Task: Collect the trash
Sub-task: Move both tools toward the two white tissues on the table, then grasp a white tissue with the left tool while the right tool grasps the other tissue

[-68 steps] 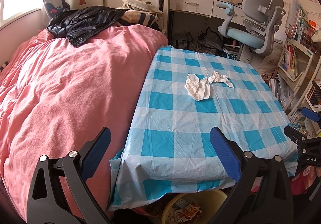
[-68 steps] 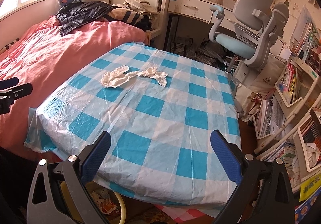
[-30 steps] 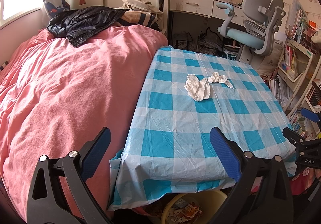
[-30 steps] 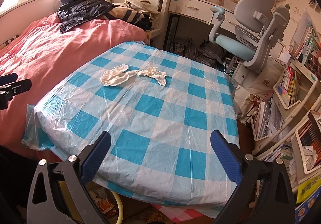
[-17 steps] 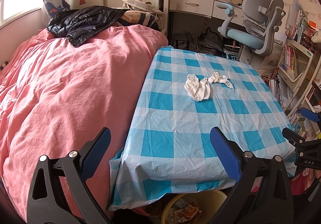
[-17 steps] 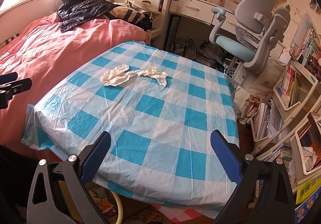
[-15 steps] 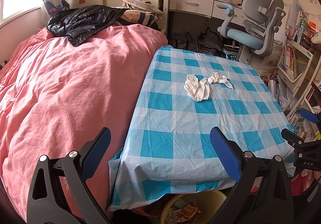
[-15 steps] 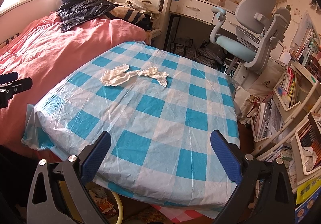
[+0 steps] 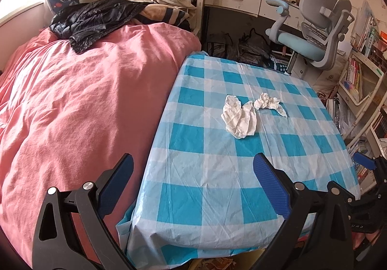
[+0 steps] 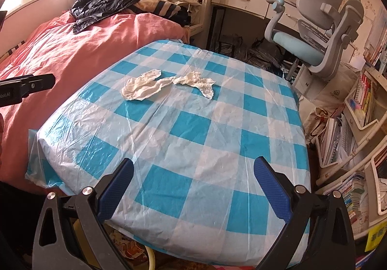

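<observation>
Two crumpled white tissues lie side by side on the blue-and-white checked tablecloth (image 9: 212, 173): a larger one (image 9: 238, 120) (image 10: 142, 87) and a smaller one (image 9: 268, 103) (image 10: 198, 82) to its right. My left gripper (image 9: 193, 183) is open and empty at the table's near left corner, well short of them. My right gripper (image 10: 193, 185) is open and empty over the table's near edge (image 10: 193, 241). Each gripper shows at the edge of the other's view.
A pink-covered bed (image 9: 72, 100) with a black jacket (image 9: 96, 16) adjoins the table's left side. A grey-blue desk chair (image 10: 314, 33) and a desk stand beyond. Bookshelves (image 10: 358, 125) crowd the right. A yellow bin rim (image 10: 151, 258) with trash sits under the table's near edge.
Both grippers have shifted forward slightly toward the table. The tissues have not moved and both grippers stay open.
</observation>
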`<state>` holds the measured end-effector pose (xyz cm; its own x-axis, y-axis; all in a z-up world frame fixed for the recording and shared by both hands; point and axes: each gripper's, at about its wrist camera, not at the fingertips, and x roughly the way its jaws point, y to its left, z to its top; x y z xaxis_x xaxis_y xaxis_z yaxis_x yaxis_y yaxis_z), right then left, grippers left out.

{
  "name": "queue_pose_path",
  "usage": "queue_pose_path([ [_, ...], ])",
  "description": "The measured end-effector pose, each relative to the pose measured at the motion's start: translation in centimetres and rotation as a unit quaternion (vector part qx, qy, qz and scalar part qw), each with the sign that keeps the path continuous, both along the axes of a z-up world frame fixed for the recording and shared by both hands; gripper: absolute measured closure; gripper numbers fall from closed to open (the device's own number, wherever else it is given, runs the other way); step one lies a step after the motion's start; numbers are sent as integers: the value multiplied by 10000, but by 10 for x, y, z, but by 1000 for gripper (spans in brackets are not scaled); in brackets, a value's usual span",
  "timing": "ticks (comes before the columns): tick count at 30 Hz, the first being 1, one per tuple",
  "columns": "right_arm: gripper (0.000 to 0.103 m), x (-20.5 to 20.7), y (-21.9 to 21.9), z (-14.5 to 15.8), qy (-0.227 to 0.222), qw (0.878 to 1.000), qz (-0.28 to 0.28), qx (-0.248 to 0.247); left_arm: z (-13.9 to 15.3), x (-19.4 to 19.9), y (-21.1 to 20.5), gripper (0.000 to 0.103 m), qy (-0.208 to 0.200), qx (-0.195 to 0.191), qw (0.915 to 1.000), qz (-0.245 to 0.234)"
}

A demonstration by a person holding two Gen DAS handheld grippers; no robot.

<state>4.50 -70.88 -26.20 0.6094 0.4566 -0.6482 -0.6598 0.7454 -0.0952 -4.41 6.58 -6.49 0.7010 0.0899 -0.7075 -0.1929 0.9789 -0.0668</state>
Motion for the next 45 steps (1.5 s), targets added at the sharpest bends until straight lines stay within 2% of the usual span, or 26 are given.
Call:
queue_pose_path([
  [6, 8, 30, 16, -5, 168, 9998, -6, 98, -11, 46, -10, 8, 189, 3, 9997, -122],
  [14, 8, 88, 41, 0, 404, 9976, -199, 518, -36, 113, -31, 8, 552, 43, 9968, -574],
  [20, 8, 126, 68, -7, 562, 9968, -194, 536, -52, 153, -54, 7, 749, 334, 9914, -1023],
  [24, 8, 142, 84, -13, 561, 9978, -123, 322, -64, 175, -57, 7, 851, 397, 9894, -1106],
  [29, 8, 159, 92, -13, 631, 9973, -74, 375, -76, 197, -55, 8, 975, 455, 9870, -1190],
  [31, 8, 164, 99, -13, 615, 9975, -49, 345, -83, 201, -57, 13, 1040, 431, 9849, -1314],
  [33, 8, 167, 106, -14, 610, 9977, -11, 306, -91, 204, -59, 30, 1158, 415, 9815, -1468],
  [34, 8, 169, 110, -15, 613, 9977, 20, 287, -92, 203, -59, 32, 1086, 414, 9817, -1506],
  [35, 8, 170, 114, -15, 610, 9978, 53, 264, -91, 203, -59, 42, 1042, 394, 9816, -1551],
  [36, 8, 172, 118, -15, 604, 9978, 87, 244, -90, 204, -60, 58, 1041, 372, 9808, -1605],
  [39, 8, 177, 126, -17, 611, 9979, 96, 164, -86, 206, -52, 82, 1074, 193, 9816, -1565],
  [42, 16, 184, 130, -24, 802, 9967, 112, 97, -85, 209, -37, 87, 1089, -14, 9852, -1321],
  [43, 23, 185, 130, -27, 854, 9962, 132, 44, -84, 210, -30, 88, 1082, -98, 9865, -1223],
  [45, 25, 185, 128, -30, 921, 9956, 191, 61, -81, 211, -22, 90, 1053, -228, 9879, -1112],
])
